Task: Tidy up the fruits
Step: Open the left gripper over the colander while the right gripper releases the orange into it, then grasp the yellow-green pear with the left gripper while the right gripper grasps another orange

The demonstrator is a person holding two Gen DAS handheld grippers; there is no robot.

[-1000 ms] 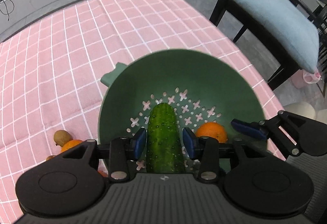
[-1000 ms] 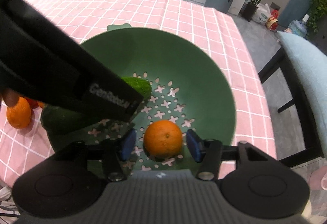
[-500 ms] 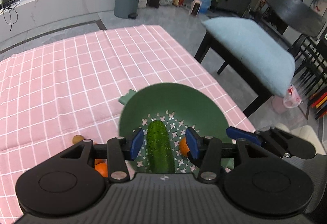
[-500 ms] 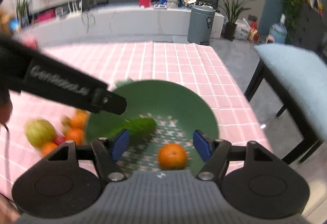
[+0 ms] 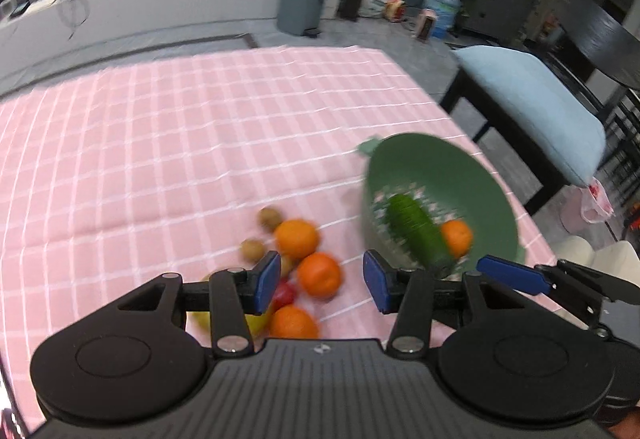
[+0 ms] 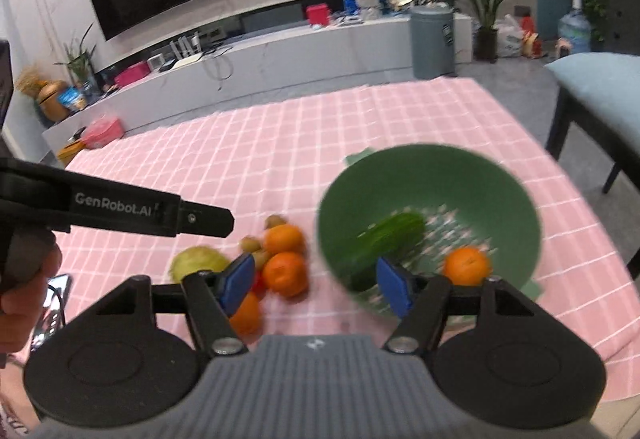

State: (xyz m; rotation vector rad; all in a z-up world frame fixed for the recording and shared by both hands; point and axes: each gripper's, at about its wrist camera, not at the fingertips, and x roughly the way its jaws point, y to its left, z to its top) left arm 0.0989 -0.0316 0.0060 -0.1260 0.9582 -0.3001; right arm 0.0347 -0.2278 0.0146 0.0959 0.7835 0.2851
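Observation:
A green colander bowl [image 5: 472, 175] [image 6: 472, 175] on the pink checked tablecloth holds a cucumber [image 5: 416, 231] [image 6: 392, 235] and an orange [image 5: 456, 237] [image 6: 466, 265]. To its left lies a pile of fruit: oranges [image 5: 318, 275] [image 6: 285, 273], kiwis [image 5: 270, 218] [image 6: 250, 243], a yellow-green apple [image 6: 198, 261] and something small and red [image 5: 285, 293]. My left gripper [image 5: 320, 281] is open and empty, raised above the pile. My right gripper [image 6: 316, 283] is open and empty, raised between pile and bowl.
The pink tablecloth [image 5: 160, 143] stretches far and left. A dark chair with a pale blue cushion [image 5: 532, 103] stands right of the table edge. The left gripper's body [image 6: 120, 205] crosses the right wrist view at left. A phone [image 6: 52, 303] lies at the lower left.
Both grippers let go of the cucumber and the orange in the bowl, rose and swung left toward the fruit pile. Both have opened wider.

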